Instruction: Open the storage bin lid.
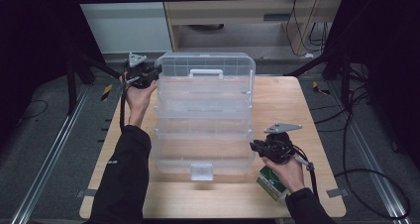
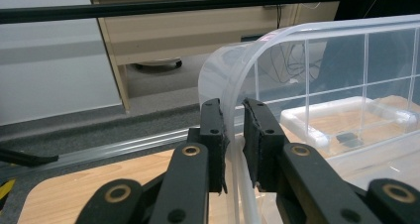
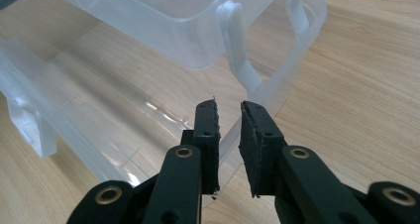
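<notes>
Left gripper (image 1: 153,75) pinched the lid (image 1: 205,70) rim, right gripper (image 1: 255,145) pinched the base (image 1: 198,157) wall; I'd swing slowly, base pinned.

Clear plastic organizer box (image 1: 203,135) open on table, lid (image 1: 205,75) upright.

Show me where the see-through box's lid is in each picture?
High view: the clear lid stands open at the top middle, with the left hand-held gripper at its left corner.
Left gripper view: the lid fills the right side, and its curved corner runs down between the jaws.
Right gripper view: I cannot tell the lid from the trays.
Shared landmark: the wooden table.
</notes>
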The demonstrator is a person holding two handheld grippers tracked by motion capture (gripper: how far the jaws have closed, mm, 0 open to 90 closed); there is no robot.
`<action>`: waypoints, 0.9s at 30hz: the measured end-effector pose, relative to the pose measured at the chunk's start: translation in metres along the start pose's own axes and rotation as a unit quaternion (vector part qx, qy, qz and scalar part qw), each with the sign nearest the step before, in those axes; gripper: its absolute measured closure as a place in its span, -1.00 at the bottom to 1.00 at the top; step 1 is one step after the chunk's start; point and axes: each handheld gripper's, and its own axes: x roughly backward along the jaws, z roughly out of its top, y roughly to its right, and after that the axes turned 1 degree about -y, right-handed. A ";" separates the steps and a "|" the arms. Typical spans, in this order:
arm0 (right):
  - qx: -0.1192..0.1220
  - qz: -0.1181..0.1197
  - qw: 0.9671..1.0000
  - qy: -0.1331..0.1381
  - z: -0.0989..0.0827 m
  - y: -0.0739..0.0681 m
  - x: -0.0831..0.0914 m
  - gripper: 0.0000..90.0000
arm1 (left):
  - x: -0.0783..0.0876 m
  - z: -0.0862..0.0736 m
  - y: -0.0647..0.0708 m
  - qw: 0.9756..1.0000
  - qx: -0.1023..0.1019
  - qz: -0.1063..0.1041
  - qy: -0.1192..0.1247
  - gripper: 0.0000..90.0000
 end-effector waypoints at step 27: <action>0.007 -0.002 1.000 -0.005 0.001 0.001 0.000 0.73 | -0.025 0.000 -0.008 1.000 0.004 -0.001 -0.028 0.73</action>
